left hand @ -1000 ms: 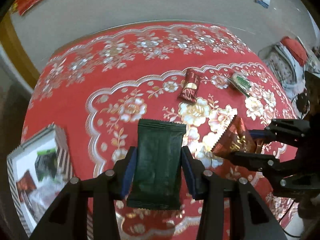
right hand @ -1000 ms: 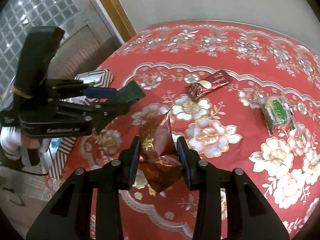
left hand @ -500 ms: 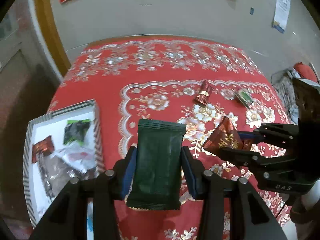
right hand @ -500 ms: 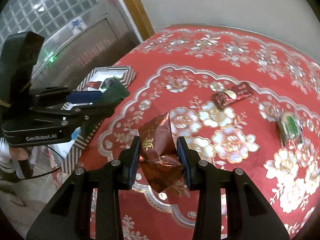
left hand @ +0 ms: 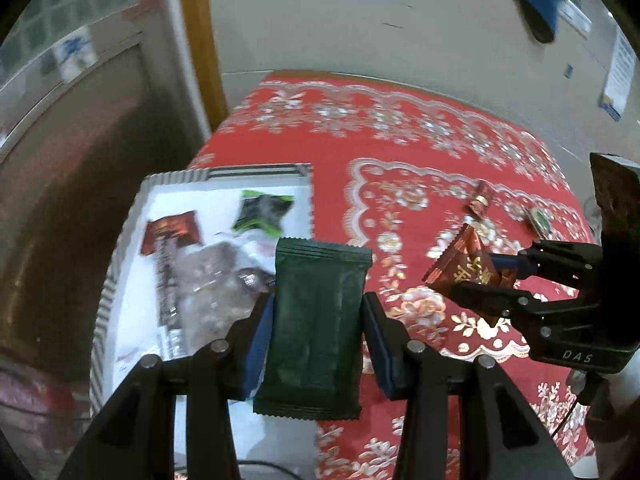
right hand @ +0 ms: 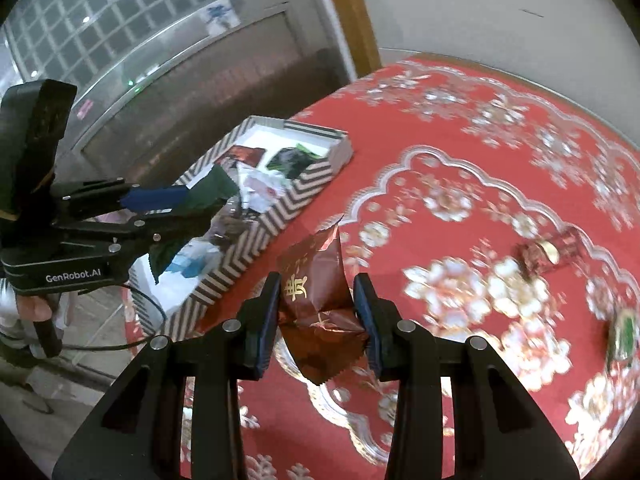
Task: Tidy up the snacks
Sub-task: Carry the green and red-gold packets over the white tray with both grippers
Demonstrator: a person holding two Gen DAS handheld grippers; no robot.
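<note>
From the left wrist camera, the left gripper (left hand: 318, 320) pinches a dark green snack packet (left hand: 316, 328) between its blue-padded fingers (left hand: 260, 336), the packet upright with its crimped top edge rising clear of the fingertips; behind and to the left of it lies the striped tray (left hand: 116, 264), white inside, holding a red-and-black wrapper (left hand: 172, 232), a black-and-green pouch (left hand: 262, 214) and a clear crinkled bag (left hand: 208, 280); to the right the right gripper (left hand: 476, 276) clamps a dark red foil packet (left hand: 464, 264) over the red floral tablecloth (left hand: 400, 152); further back on the cloth lie a small red candy (left hand: 479, 202) and a green wrapped sweet (left hand: 540, 218), well apart from both grippers.

From the right wrist camera, the right gripper (right hand: 316, 308) is pressed shut on the dark red foil packet (right hand: 316, 304), which stands up between the pads with gold lettering facing the left finger; the left gripper (right hand: 188, 206) hangs at left above the striped tray (right hand: 276, 212) with the green packet (right hand: 208, 196) in its jaws; the small red candy (right hand: 548, 254) and the green sweet (right hand: 622, 336) rest on the tablecloth (right hand: 460, 128) at right, blurred.
</note>
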